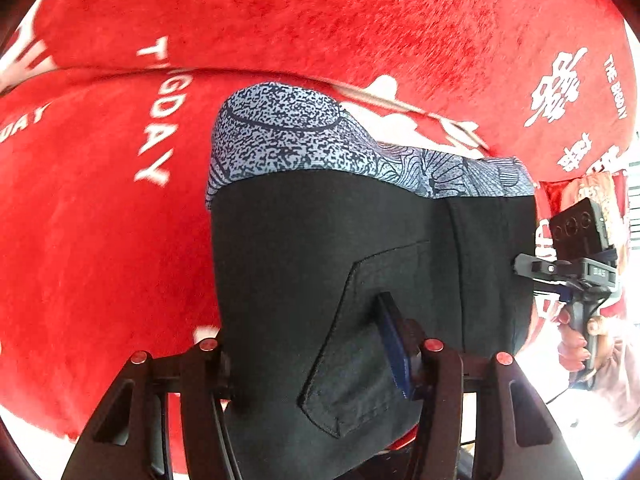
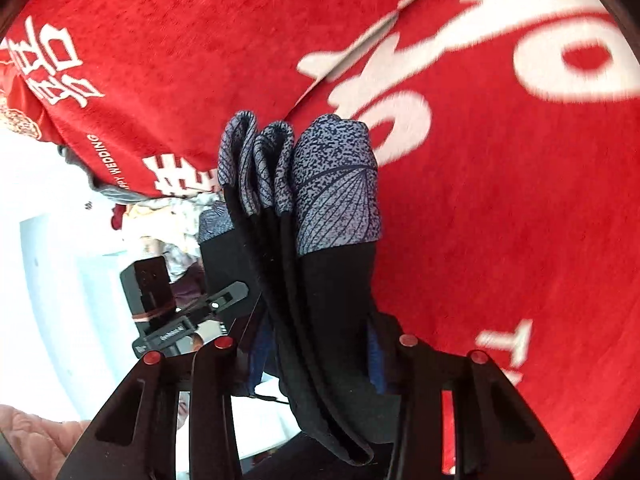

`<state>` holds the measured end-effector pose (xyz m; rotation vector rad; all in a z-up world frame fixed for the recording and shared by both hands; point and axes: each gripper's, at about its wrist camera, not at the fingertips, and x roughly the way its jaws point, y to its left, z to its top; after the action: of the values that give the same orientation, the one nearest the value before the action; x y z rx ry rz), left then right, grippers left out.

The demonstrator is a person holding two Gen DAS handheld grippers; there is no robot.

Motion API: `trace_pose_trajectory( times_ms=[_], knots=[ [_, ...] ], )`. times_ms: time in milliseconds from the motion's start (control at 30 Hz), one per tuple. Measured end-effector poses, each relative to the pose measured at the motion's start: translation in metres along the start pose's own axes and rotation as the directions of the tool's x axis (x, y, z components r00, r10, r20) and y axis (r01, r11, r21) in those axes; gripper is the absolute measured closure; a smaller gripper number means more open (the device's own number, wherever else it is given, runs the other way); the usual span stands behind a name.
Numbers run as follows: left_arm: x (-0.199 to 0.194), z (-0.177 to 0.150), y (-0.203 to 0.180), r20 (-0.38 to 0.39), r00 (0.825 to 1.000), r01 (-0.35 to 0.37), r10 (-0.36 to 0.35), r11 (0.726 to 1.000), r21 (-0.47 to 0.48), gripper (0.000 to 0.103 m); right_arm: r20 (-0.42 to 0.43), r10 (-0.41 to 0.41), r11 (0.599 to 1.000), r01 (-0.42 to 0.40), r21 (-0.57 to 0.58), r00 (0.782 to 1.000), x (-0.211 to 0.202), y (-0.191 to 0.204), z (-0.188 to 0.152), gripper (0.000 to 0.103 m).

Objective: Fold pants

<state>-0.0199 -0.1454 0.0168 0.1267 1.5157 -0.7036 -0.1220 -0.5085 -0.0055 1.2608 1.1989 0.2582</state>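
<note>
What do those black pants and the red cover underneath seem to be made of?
Pants: matte black woven cloth, likely cotton blend, judging by the stitched pocket; the patterned blue-grey cuff looks like printed knit. Red cover: plush, velvety pile with a streaky nap, printed with white lettering.

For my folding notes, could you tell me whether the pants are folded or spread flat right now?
Folded: the pants hang in several stacked layers, patterned ends bunched together, pinched between the right claw and the left claw.

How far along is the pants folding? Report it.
Done: the pants are already doubled into several layers. In hand: the left hand-held gripper and right hand-held gripper both clamp the stack, lifted off the red blanket. Left: lay it down flat.
</note>
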Motion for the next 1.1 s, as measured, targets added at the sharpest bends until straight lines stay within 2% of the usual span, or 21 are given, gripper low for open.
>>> trace_pose_trajectory(
  times_ms=[133,167,200,233,333,400,433,467,500,533,567,633,700,767,833,867,1000,1100],
  knots=[
    [0.023,-0.020,0.025,-0.027,0.995,-0.100,0.098,0.992,-0.075,0.038,-0.016,-0.028,0.999,0.028,0.036,0.999,0.021,-0.017,-0.016,0.059],
    [0.031,-0.026,0.036,-0.054,0.990,-0.137,0.132,0.985,-0.103,0.035,-0.033,-0.095,0.994,0.097,0.053,0.995,0.030,-0.023,-0.017,0.056],
    [0.033,-0.029,0.043,-0.048,0.989,-0.142,0.137,0.981,-0.132,0.025,-0.052,-0.180,0.981,0.183,0.059,0.982,0.035,-0.027,-0.018,0.053],
    [0.031,-0.029,0.046,-0.038,0.991,-0.133,0.128,0.979,-0.156,0.025,-0.055,-0.229,0.971,0.232,0.055,0.972,0.038,-0.027,-0.017,0.050],
    [0.009,-0.026,0.041,0.023,0.974,-0.221,0.227,0.961,-0.166,0.025,-0.022,-0.286,0.957,0.287,0.035,0.958,0.022,-0.019,-0.017,0.049],
    [-0.010,-0.022,0.036,0.073,0.971,-0.213,0.228,0.962,-0.168,0.025,0.015,-0.373,0.928,0.373,0.000,0.928,0.003,-0.010,-0.019,0.050],
    [-0.018,-0.020,0.032,0.097,0.972,-0.198,0.215,0.967,-0.162,0.025,0.032,-0.398,0.917,0.399,-0.018,0.917,-0.004,-0.005,-0.019,0.061],
    [-0.024,-0.016,0.027,0.111,0.975,-0.176,0.193,0.974,-0.144,0.025,0.054,-0.414,0.908,0.416,-0.046,0.909,-0.010,0.000,-0.019,0.085],
    [-0.027,-0.013,0.021,0.116,0.980,-0.147,0.160,0.983,-0.113,0.025,0.085,-0.442,0.887,0.449,-0.103,0.893,-0.016,0.013,-0.021,0.089],
    [-0.027,-0.011,0.017,0.118,0.983,-0.130,0.140,0.988,-0.086,0.025,0.101,-0.459,0.872,0.469,-0.136,0.883,-0.016,0.023,-0.020,0.090],
    [-0.024,-0.009,0.009,0.119,0.985,-0.121,0.127,0.991,-0.054,0.025,0.119,-0.466,0.861,0.481,-0.168,0.877,-0.013,0.033,-0.018,0.090],
    [-0.008,-0.001,-0.004,0.108,0.985,-0.139,0.138,0.990,0.004,0.025,0.133,-0.431,0.863,0.451,-0.227,0.892,-0.001,0.049,-0.017,0.090],
    [0.008,0.001,-0.002,0.091,0.986,-0.144,0.143,0.990,0.001,0.025,0.123,-0.417,0.863,0.435,-0.256,0.900,0.026,0.059,-0.011,0.090],
    [0.026,0.003,0.006,0.076,0.982,-0.172,0.173,0.985,-0.022,0.025,0.112,-0.432,0.854,0.446,-0.268,0.895,0.046,0.061,-0.007,0.090],
    [0.032,0.001,0.009,0.081,0.977,-0.199,0.199,0.980,-0.010,0.025,0.086,-0.488,0.830,0.492,-0.263,0.869,0.065,0.050,-0.002,0.095],
    [0.034,0.000,0.008,0.085,0.972,-0.219,0.217,0.976,0.004,0.025,0.082,-0.482,0.839,0.486,-0.244,0.872,0.070,0.042,0.002,0.095],
    [0.027,-0.003,0.004,0.070,0.964,-0.257,0.256,0.966,0.012,0.025,0.085,-0.426,0.881,0.435,-0.189,0.901,0.059,0.036,0.002,0.095],
    [0.016,-0.011,-0.002,0.050,0.951,-0.305,0.305,0.952,-0.014,0.025,0.083,-0.455,0.865,0.463,-0.194,0.886,0.049,0.036,-0.008,0.090]
  ],
)
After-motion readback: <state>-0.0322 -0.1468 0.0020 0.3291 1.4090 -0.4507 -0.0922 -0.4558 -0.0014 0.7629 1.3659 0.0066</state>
